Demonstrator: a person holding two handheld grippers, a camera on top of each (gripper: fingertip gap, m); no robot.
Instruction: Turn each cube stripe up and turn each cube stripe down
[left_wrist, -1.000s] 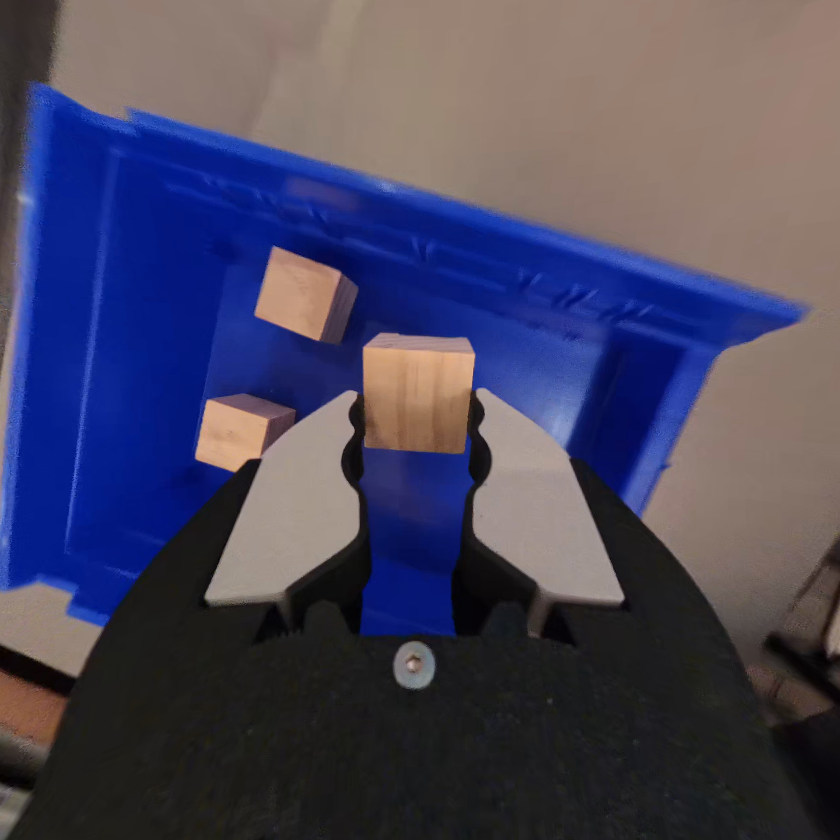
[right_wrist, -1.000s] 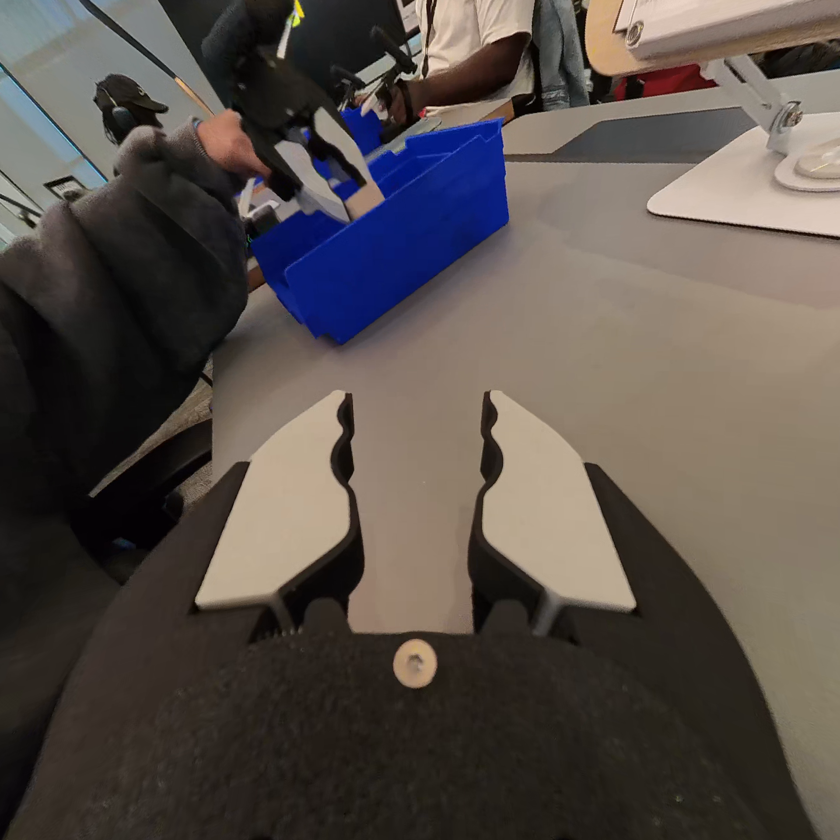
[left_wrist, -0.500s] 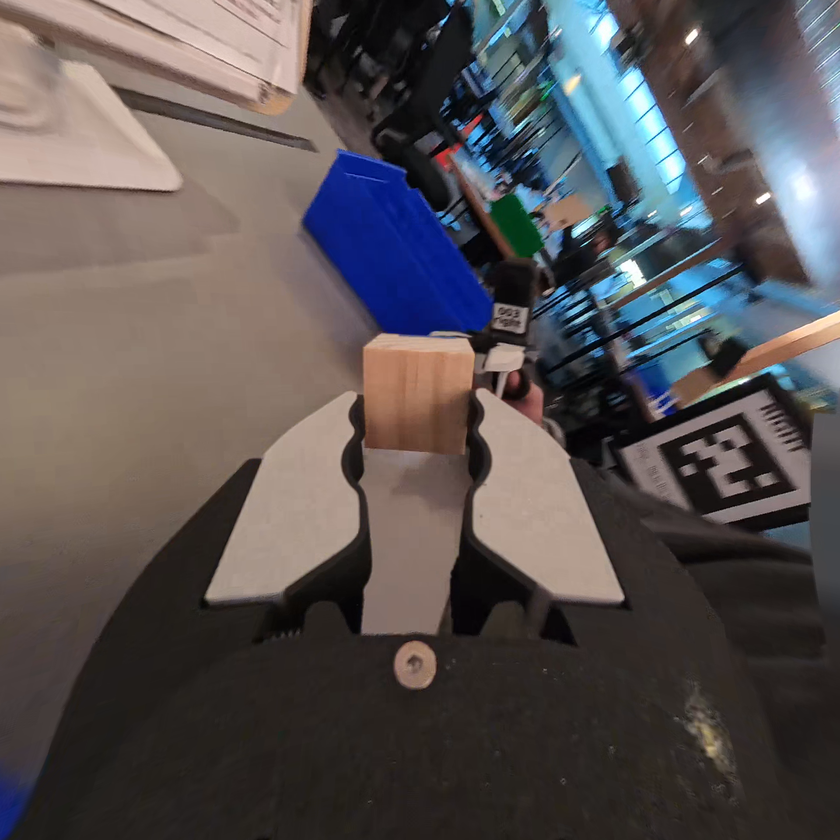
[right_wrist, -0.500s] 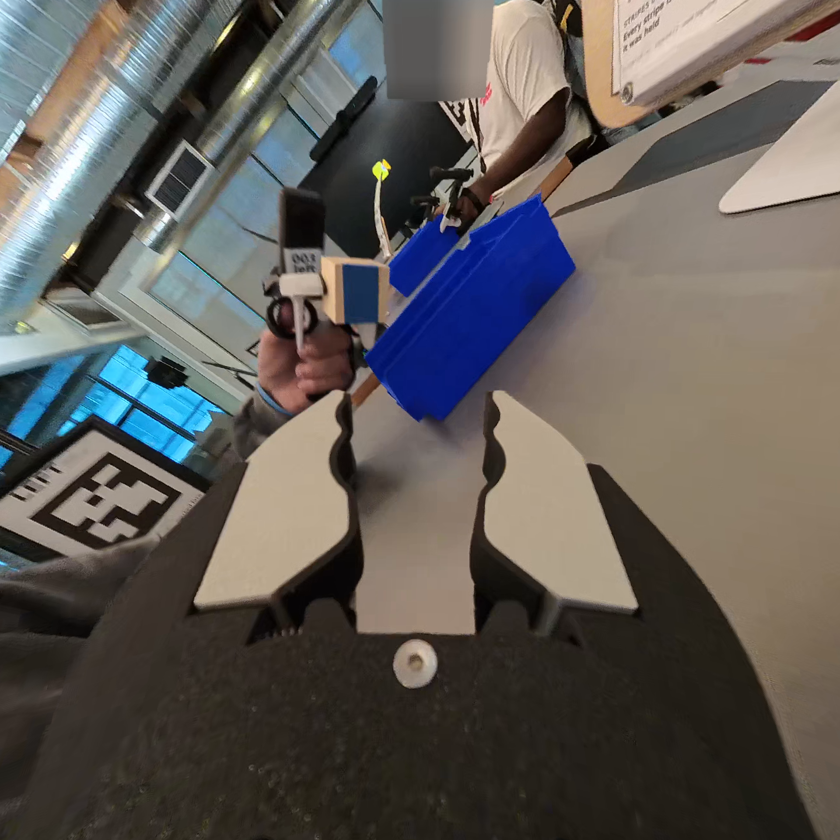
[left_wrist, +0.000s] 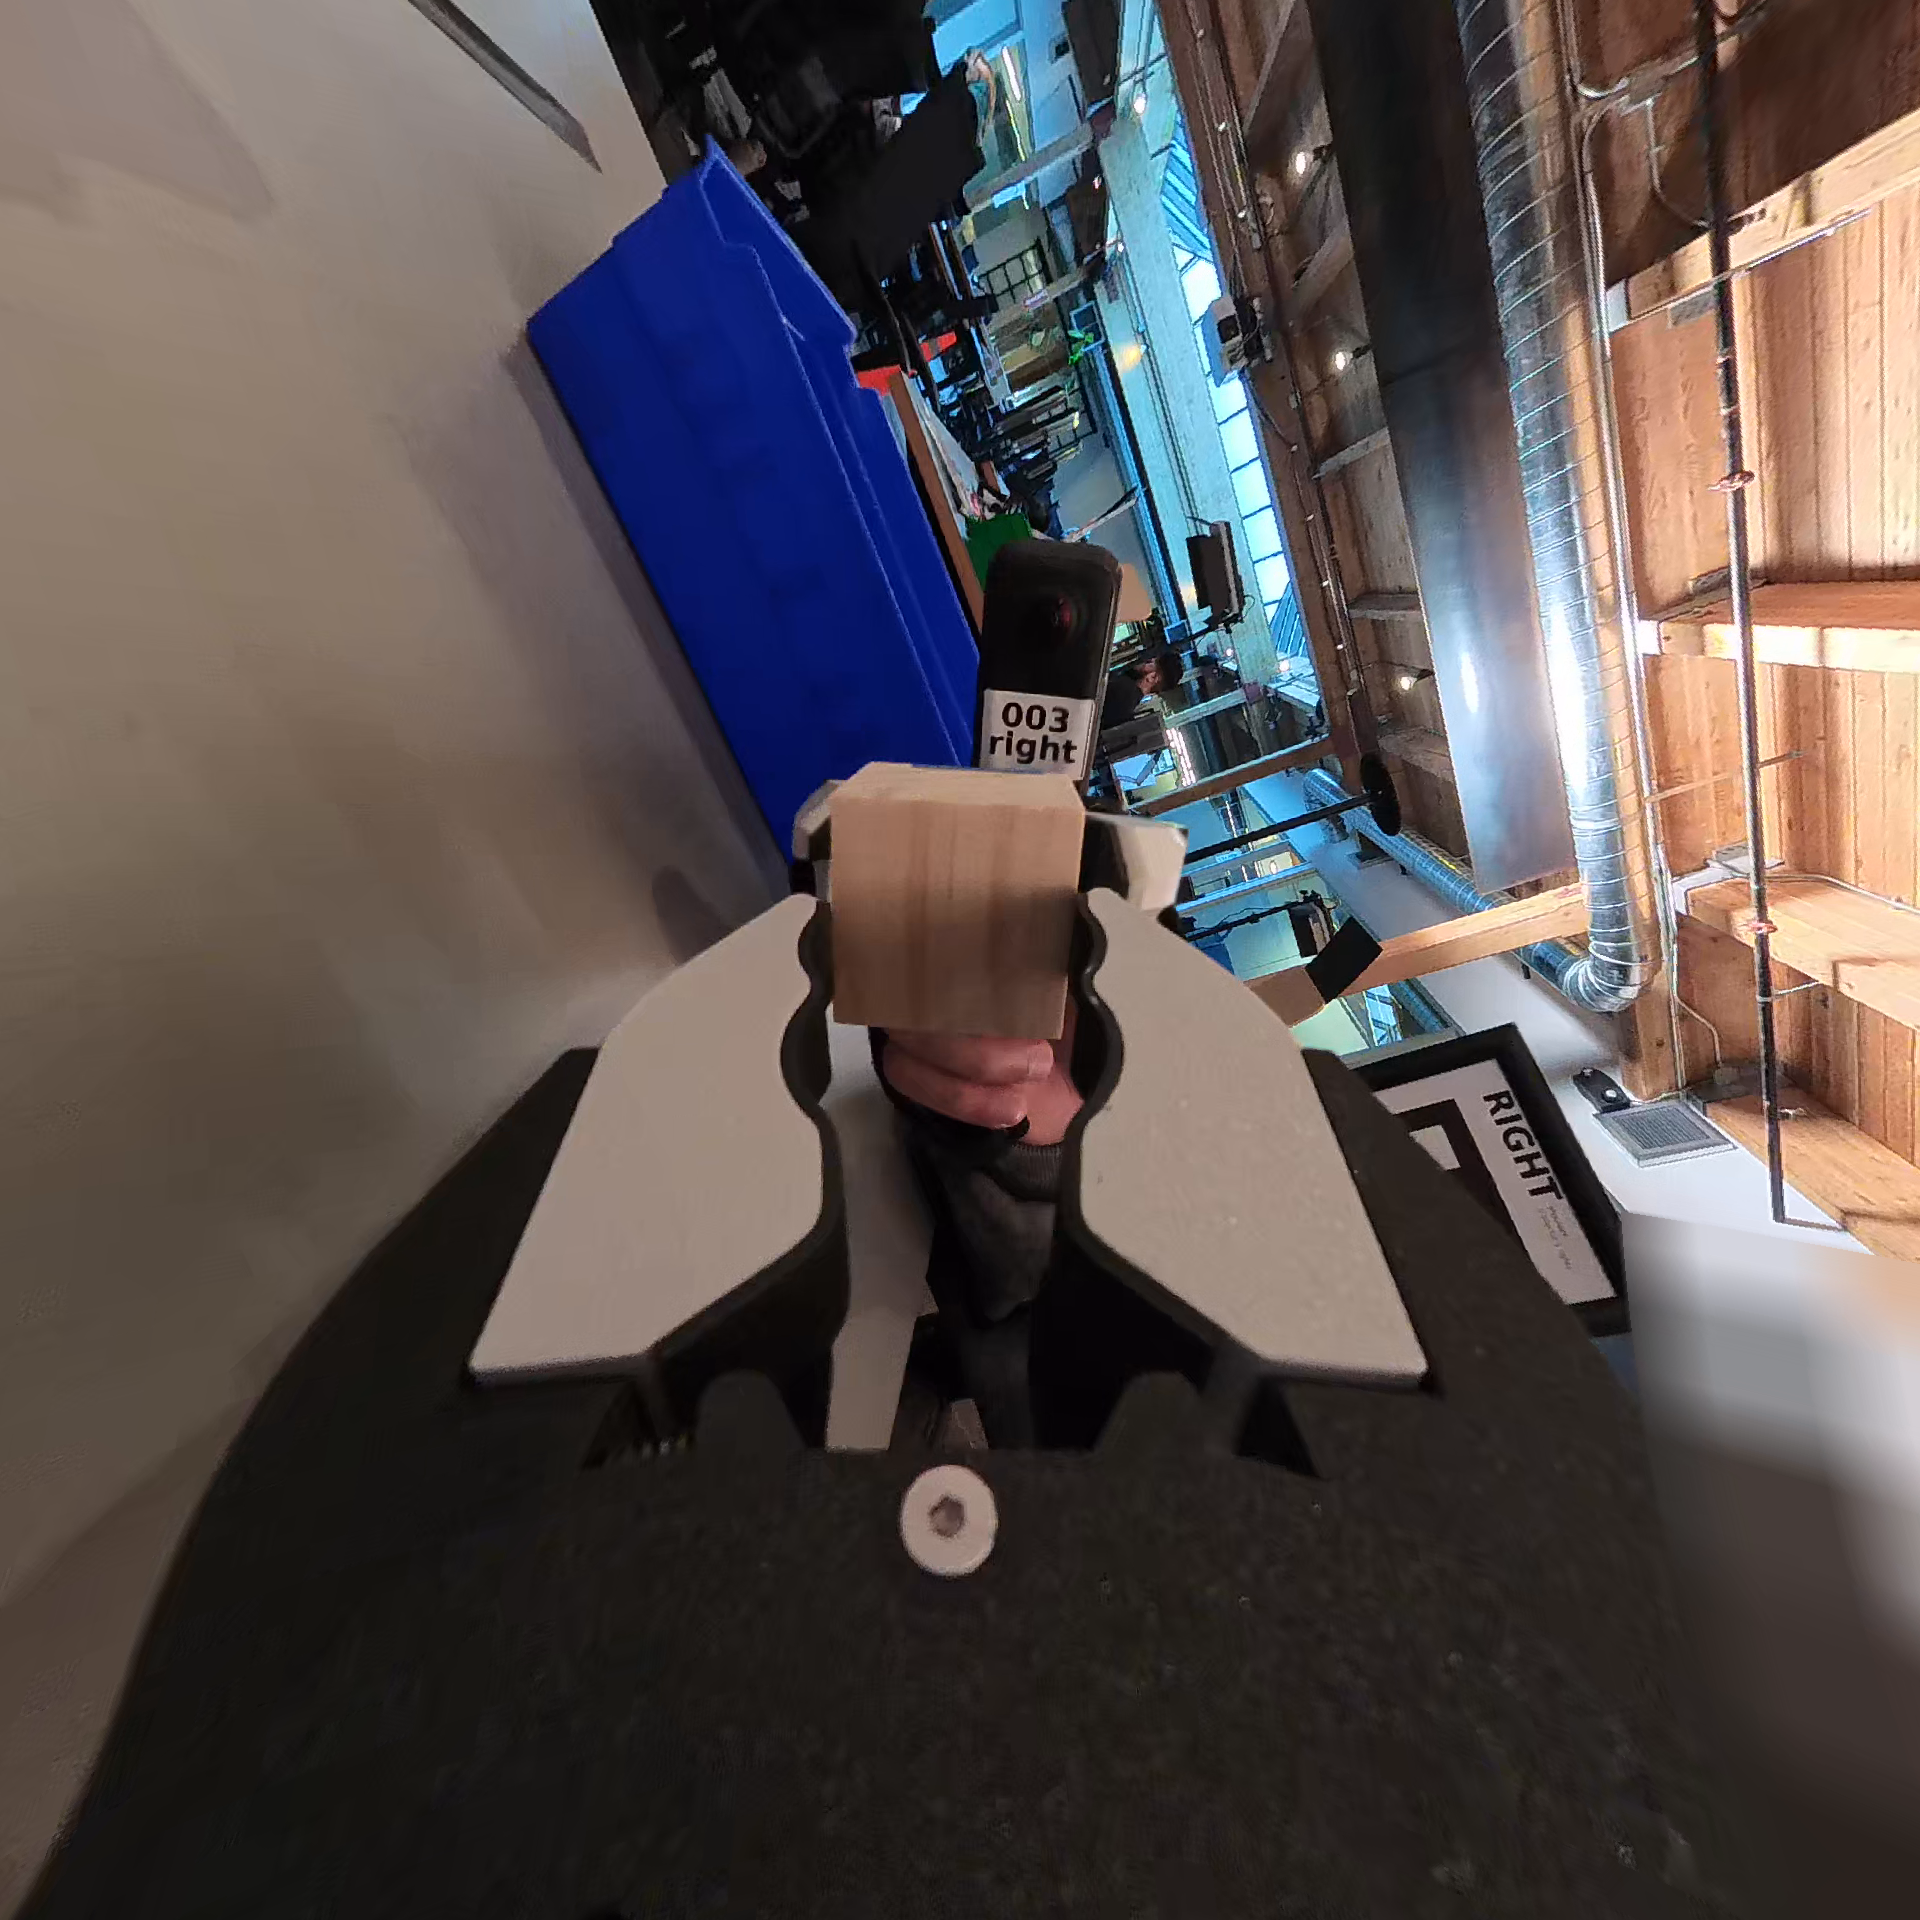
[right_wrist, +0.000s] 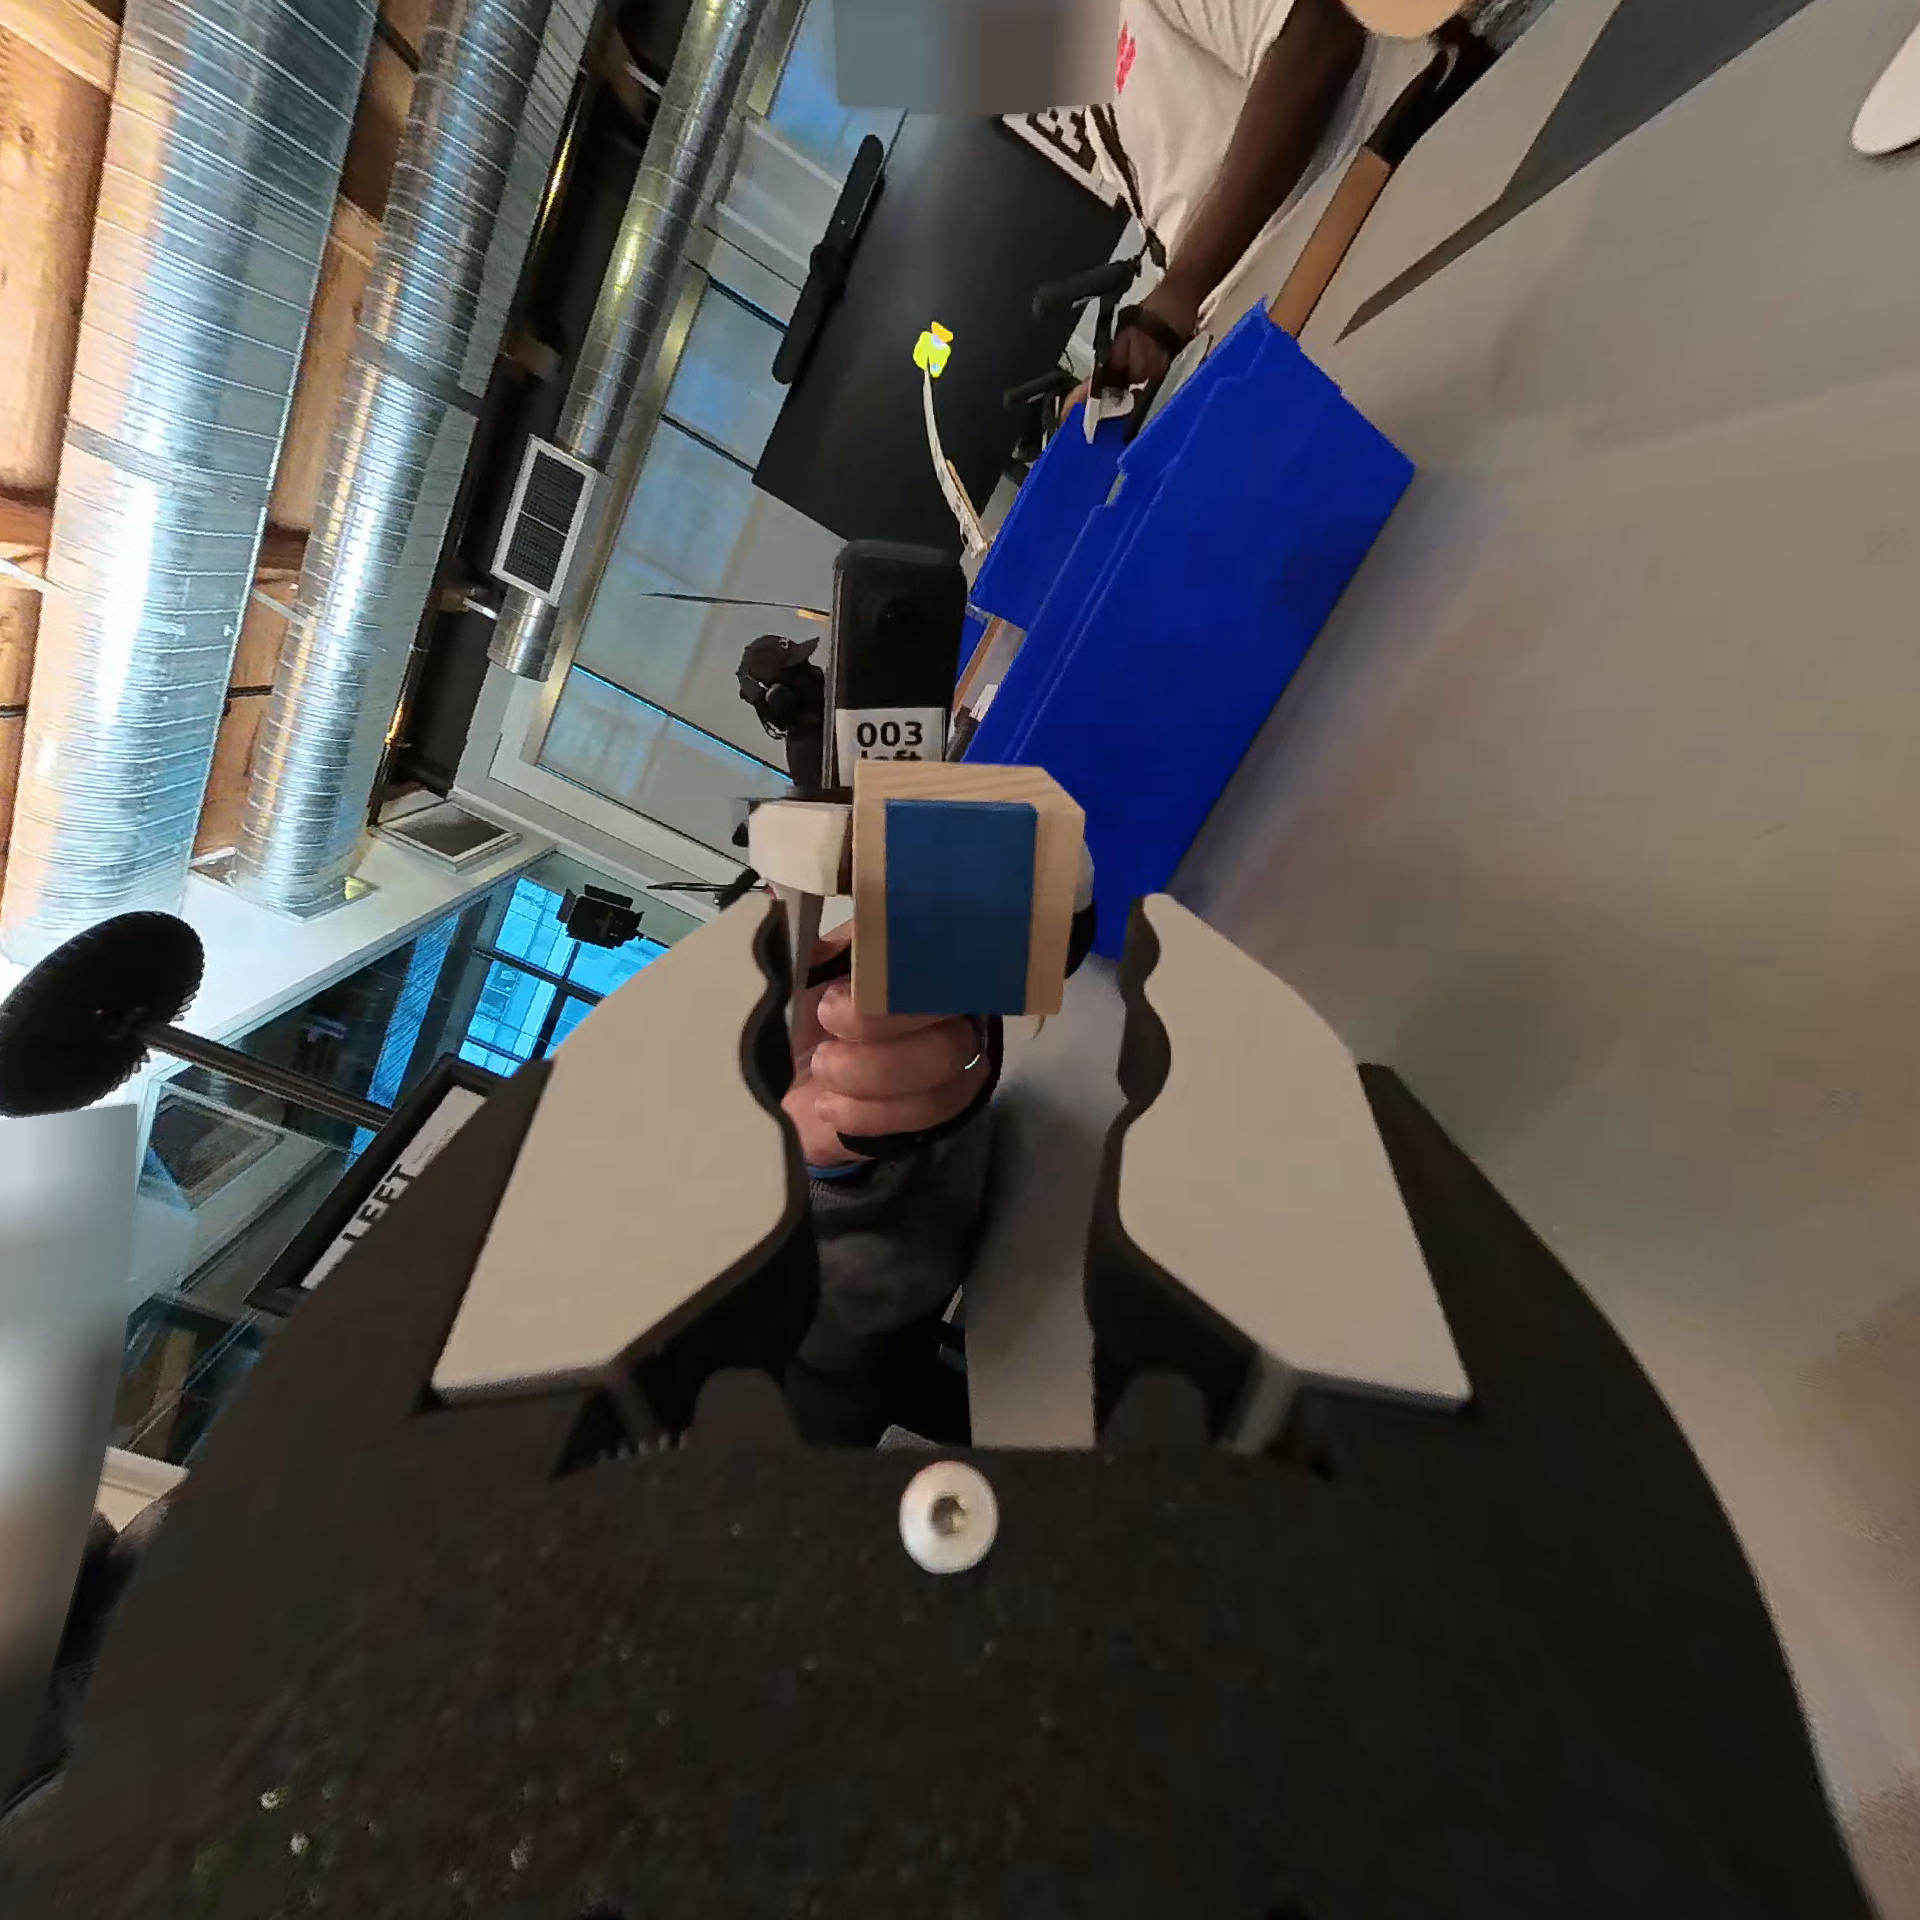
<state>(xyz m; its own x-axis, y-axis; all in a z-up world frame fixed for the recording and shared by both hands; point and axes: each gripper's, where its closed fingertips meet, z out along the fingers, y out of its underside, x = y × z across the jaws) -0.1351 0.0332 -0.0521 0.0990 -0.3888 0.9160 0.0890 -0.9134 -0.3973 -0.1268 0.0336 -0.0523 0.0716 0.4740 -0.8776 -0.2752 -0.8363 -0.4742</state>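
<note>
My left gripper (left_wrist: 951, 925) is shut on a wooden cube (left_wrist: 951, 904) and holds it in the air, rolled on its side above the grey table (left_wrist: 260, 675). In the right wrist view the cube (right_wrist: 961, 904) shows a blue stripe on the face towards that camera. My right gripper (right_wrist: 951, 920) is open, and the cube sits just ahead of its fingertips, in line with the gap. The two grippers face each other. The right gripper's white fingers (left_wrist: 1138, 862) show just behind the cube in the left wrist view.
A blue bin (left_wrist: 748, 468) stands on the table behind the grippers; it also shows in the right wrist view (right_wrist: 1195, 644), with a second blue bin (right_wrist: 1039, 520) beyond it. A person in a white shirt (right_wrist: 1216, 125) works at the far side.
My left gripper has lifted the cube out of the blue bin and rolled sideways. The two grippers have turned to face each other and drawn close, so the cube now sits at the right gripper's open fingertips.
</note>
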